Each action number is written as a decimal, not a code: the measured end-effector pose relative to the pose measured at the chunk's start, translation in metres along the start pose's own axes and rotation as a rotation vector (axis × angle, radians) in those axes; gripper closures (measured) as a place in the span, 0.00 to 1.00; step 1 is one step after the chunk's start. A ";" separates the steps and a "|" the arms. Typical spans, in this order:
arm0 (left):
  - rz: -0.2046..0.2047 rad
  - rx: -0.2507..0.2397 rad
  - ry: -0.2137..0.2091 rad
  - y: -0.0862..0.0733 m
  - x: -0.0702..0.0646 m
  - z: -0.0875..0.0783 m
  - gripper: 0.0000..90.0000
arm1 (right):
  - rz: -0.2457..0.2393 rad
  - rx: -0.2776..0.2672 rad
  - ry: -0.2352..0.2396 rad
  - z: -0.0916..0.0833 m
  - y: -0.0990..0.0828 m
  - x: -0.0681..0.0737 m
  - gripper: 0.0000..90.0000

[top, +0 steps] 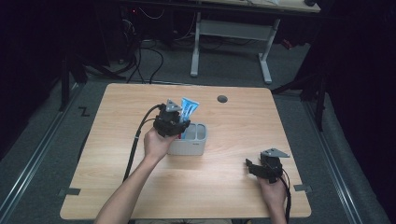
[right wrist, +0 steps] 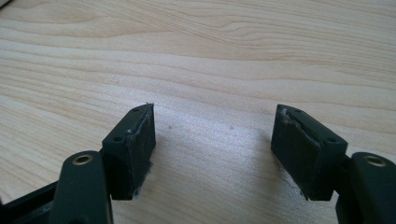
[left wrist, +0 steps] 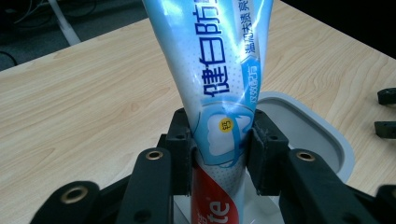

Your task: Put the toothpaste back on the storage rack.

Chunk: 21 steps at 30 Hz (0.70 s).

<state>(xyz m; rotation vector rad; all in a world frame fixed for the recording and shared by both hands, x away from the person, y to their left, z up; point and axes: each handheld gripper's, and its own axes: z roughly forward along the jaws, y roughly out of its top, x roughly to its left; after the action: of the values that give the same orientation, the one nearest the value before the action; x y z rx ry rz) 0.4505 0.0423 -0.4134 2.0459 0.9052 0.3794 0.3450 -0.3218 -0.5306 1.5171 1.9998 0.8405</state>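
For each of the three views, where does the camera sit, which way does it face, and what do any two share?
High view: above the near side, looking forward and down on the table; both forearms, left gripper, right gripper.
Left gripper view: rides the left gripper, looking along jaws clamped on the toothpaste tube above the holder.
Right gripper view: rides the right gripper, facing bare tabletop between open jaws.
Shared: tube and holder show in high and left gripper views.
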 end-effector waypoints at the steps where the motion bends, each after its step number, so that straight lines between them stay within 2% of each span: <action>1: -0.002 -0.003 0.000 -0.001 0.000 0.000 0.73 | 0.001 0.000 0.000 0.000 0.000 0.000 0.34; 13: 0.006 0.014 0.001 -0.007 -0.002 0.000 0.73 | 0.000 0.000 0.000 0.000 0.000 0.000 0.34; 21: 0.001 0.008 0.000 -0.009 -0.002 -0.002 0.72 | 0.001 0.000 0.001 0.000 0.000 0.000 0.34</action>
<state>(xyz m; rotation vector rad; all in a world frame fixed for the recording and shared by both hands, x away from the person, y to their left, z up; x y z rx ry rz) 0.4439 0.0450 -0.4194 2.0540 0.9071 0.3769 0.3450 -0.3217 -0.5306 1.5182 1.9997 0.8414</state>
